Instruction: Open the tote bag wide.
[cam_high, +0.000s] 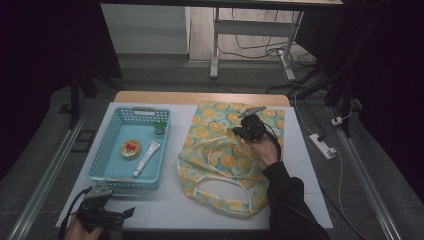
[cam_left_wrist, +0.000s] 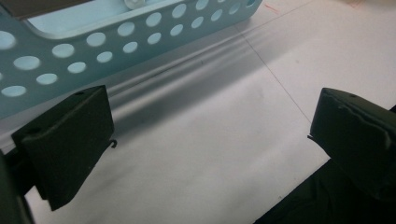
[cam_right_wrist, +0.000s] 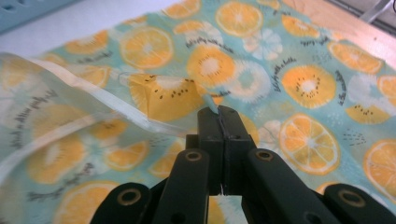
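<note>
Right tongs (cam_right_wrist: 219, 114) clenched on a fold of the fruit-print cloth bag (cam_right_wrist: 299, 84), pinching fabric near its upper layer, bag lying flat on the desk (cam_high: 165, 207) right of the blue basket (cam_high: 100, 167). Left tongs (cam_high: 131, 212) released, idle at the near desk edge. Likely early: bag being opened, tube (cam_high: 146, 159), round tin (cam_high: 131, 149) and small bottle (cam_high: 159, 128) not yet moved out of the basket. Script on the bag too small to read.

bag (cam_right_wrist: 289, 79): printed cloth, matt | basket (cam_left_wrist: 140, 32): smooth perforated plastic | table (cam_left_wrist: 224, 140): smooth matt white
</note>
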